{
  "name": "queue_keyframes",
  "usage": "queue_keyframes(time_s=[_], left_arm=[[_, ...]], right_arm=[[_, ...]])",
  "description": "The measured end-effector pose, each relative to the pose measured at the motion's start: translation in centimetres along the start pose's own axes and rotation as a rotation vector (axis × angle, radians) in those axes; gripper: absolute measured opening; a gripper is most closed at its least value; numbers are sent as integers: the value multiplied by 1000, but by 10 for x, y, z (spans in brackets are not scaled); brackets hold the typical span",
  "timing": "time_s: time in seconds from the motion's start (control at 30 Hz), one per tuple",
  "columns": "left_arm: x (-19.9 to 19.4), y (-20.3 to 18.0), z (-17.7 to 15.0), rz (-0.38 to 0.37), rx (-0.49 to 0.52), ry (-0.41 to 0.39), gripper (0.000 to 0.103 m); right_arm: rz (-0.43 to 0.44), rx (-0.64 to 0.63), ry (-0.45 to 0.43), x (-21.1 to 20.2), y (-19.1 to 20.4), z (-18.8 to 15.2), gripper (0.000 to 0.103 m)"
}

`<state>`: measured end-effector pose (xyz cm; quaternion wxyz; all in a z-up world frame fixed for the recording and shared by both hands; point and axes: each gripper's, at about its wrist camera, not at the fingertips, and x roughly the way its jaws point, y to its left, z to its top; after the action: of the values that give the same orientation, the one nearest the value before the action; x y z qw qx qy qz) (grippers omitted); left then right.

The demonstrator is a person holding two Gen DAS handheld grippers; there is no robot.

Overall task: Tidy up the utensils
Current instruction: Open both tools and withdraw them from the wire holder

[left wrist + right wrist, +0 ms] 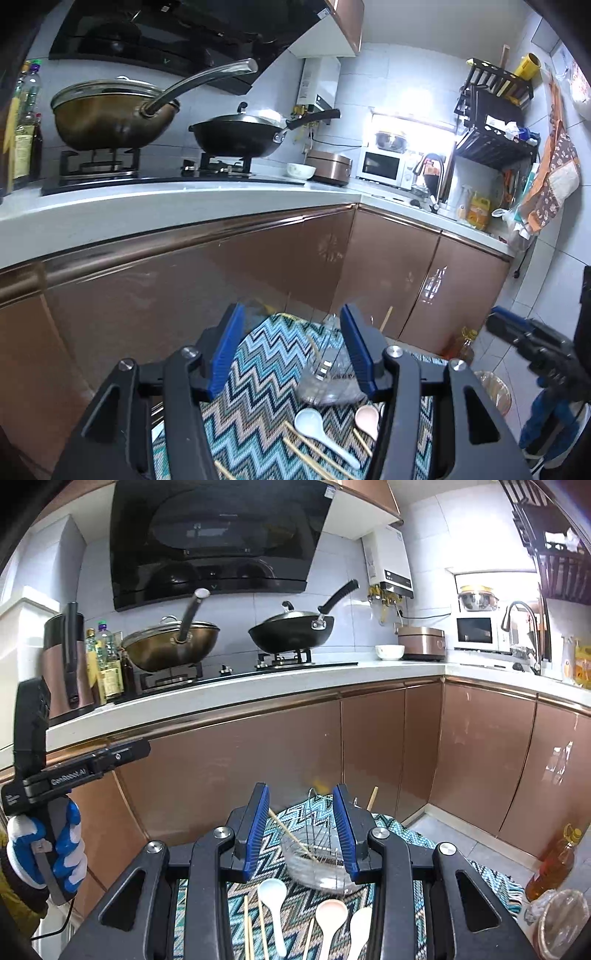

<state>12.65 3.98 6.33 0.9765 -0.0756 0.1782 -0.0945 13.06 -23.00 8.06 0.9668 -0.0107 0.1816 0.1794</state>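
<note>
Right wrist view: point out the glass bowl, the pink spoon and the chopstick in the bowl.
glass bowl [325,877], right wrist view, near rim.
pink spoon [331,911], right wrist view, its scoop.
chopstick [287,831], right wrist view, mid-shaft, leaning over the bowl's left rim.

Your way down to the mat [266,864] is open near its front edge; toward its far edge the glass bowl [317,864] and the brown cabinet doors [236,768] block you.
</note>
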Motion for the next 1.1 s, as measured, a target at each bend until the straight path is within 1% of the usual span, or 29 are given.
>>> queue_keyframes(time_s=[0.2, 0.5, 0.7, 0.97, 1.1], left_arm=[[-25, 7, -12, -7, -8, 26, 53], [-58, 17, -37, -4, 1, 72, 53], [-69, 19, -44, 1, 5, 95, 53], [-79, 14, -54, -9, 4, 119, 53], [-83, 12, -59, -15, 11, 137, 53]], right_arm=[[-7, -18, 4, -33, 14, -3, 36], [-19, 3, 34, -59, 17, -25, 35], [-19, 14, 44, -72, 18, -36, 36], [-20, 2, 42, -94, 22, -41, 36], [-19, -2, 55, -100, 22, -45, 35]])
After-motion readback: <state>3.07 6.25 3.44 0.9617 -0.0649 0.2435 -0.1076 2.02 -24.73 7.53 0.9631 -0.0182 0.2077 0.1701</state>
